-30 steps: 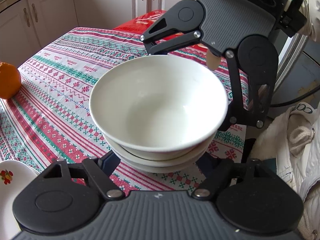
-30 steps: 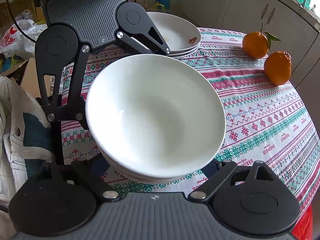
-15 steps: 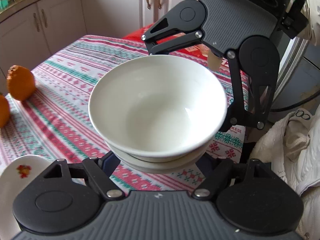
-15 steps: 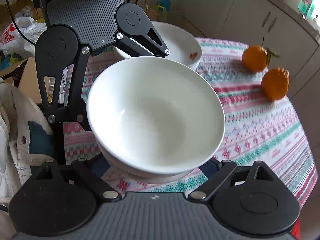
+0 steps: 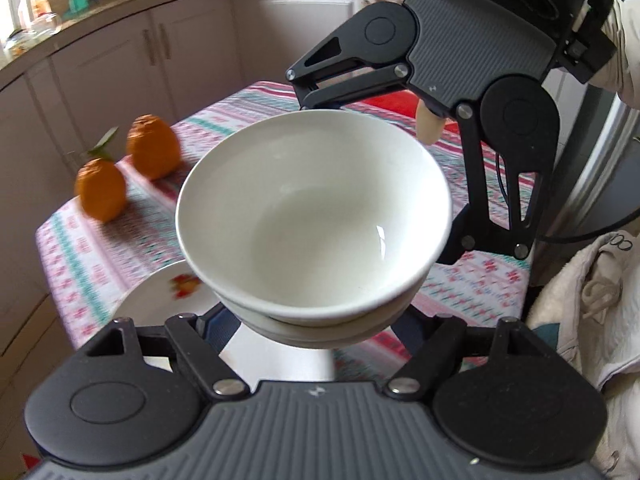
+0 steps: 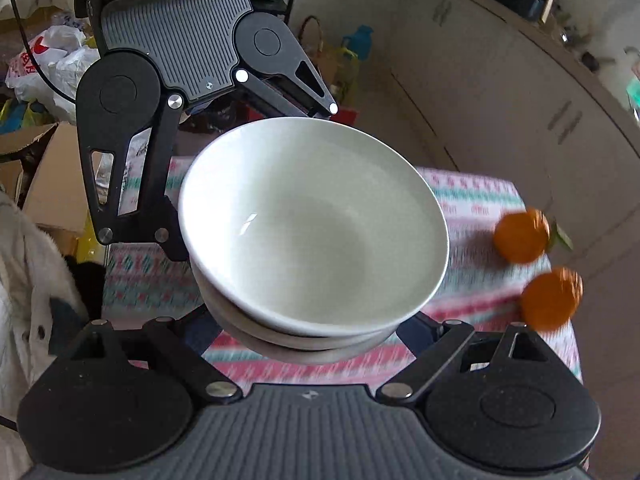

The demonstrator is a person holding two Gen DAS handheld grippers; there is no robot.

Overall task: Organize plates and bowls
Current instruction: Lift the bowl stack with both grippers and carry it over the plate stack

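From the left wrist: stack of bowls [image 5: 316,220] lifted clear of the table [image 5: 100,248], carried between both tools, nothing inside the top bowl. Left hand-held gripper [image 5: 316,334] spread wide around the near side of the stack, fingers hidden under the rim; right hand-held gripper [image 5: 404,160] spread likewise at the far side. Below and left, a flowered plate [image 5: 160,292] on the table, no food on it; two oranges [image 5: 128,168] further left, near the edge. Likely risk: uneven squeeze or tilt letting the nested bowls slide apart and drop onto the plate. From the right wrist: same stack tilted a little, oranges [image 6: 536,264] at the right; background blurred, so a quick swing could loosen the hold or knock an orange off the table.
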